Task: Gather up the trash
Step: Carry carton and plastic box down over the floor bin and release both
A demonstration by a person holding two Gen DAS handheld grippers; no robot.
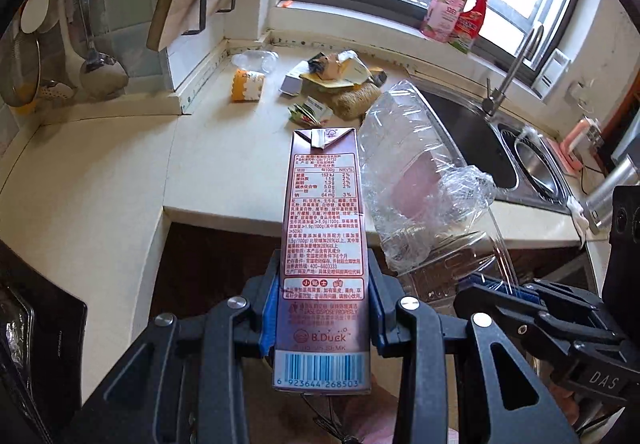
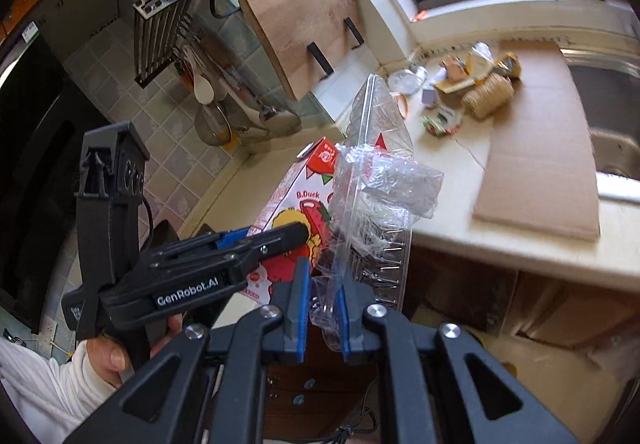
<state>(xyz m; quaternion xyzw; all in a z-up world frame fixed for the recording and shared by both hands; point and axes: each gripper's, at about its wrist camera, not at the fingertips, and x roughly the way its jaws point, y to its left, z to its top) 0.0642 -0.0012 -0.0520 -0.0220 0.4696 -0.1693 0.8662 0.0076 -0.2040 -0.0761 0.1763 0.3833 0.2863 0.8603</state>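
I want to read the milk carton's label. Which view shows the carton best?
The left wrist view: the milk carton faces the camera, its printed panel and barcode unobstructed. The right wrist view shows only its illustrated side, partly behind the clear plastic container.

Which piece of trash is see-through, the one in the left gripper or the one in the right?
The right gripper holds the clear plastic box; you can see through it. The left gripper holds a milk carton, printed cardboard.

Glossy printed paperboard milk carton; crinkled clear plastic clamshell tray; brushed steel sink; matt cream stone countertop.
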